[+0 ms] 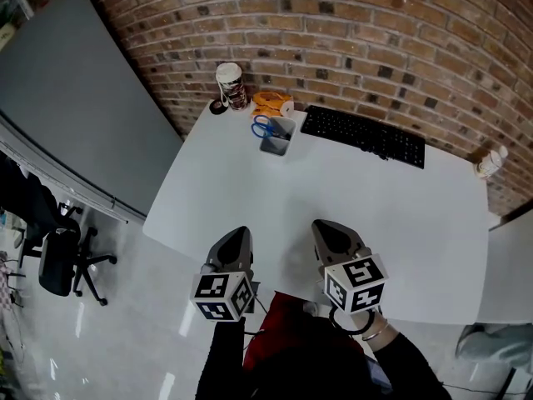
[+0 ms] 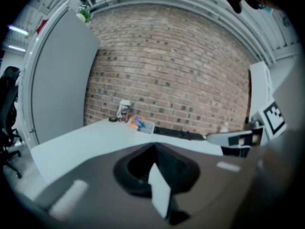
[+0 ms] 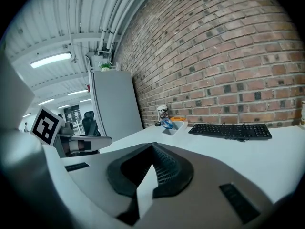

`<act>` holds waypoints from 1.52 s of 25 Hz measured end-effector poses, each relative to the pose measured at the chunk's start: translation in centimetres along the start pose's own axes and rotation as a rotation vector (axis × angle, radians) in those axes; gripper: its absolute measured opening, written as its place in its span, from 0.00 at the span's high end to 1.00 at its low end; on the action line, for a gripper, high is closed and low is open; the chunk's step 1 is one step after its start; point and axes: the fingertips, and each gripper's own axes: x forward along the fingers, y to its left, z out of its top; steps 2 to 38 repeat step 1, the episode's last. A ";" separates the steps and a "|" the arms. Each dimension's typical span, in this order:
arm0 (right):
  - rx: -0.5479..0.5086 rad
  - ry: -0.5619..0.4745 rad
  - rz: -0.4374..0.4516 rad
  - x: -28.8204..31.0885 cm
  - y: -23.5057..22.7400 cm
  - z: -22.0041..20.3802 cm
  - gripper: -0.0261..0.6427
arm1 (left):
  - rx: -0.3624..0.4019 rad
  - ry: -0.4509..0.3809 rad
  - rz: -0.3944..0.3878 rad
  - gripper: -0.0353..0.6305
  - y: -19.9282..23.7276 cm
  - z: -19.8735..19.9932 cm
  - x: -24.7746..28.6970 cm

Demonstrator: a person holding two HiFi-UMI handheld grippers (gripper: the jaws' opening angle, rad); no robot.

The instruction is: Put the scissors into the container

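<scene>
Both my tongs closed on nothing, scissors (image 1: 265, 126) in the container (image 1: 279, 142).
My left tongs (image 1: 237, 236) and right tongs (image 1: 327, 230) hang side by side, jaws pressed together, well apart from the container, at the near side of the white counter (image 1: 333, 190). The blue-handled scissors stand inside the container. A keyboard (image 1: 363, 135) lies to its right and a cup (image 1: 231, 84) to its left.

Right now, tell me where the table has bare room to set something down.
The widest bare patch is the middle of the table, bordered by the keyboard and container on the far side and by the near edge. A smaller strip lies between keyboard and bottle. The far left corner is crowded: cup, orange item, container with scissors.
</scene>
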 end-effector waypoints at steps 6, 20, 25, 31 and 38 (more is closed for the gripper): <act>0.000 0.000 0.001 -0.4 0.1 -0.1 0.95 | 0.001 0.003 0.001 0.94 -0.2 -0.2 -0.3; 0.000 0.000 0.001 -0.4 0.1 -0.1 0.95 | 0.001 0.003 0.001 0.94 -0.2 -0.2 -0.3; 0.000 0.000 0.001 -0.4 0.1 -0.1 0.95 | 0.001 0.003 0.001 0.94 -0.2 -0.2 -0.3; 0.000 0.000 0.001 -0.4 0.1 -0.1 0.95 | 0.001 0.003 0.001 0.94 -0.2 -0.2 -0.3; 0.000 0.000 0.001 -0.4 0.1 -0.1 0.95 | 0.001 0.003 0.001 0.94 -0.2 -0.2 -0.3</act>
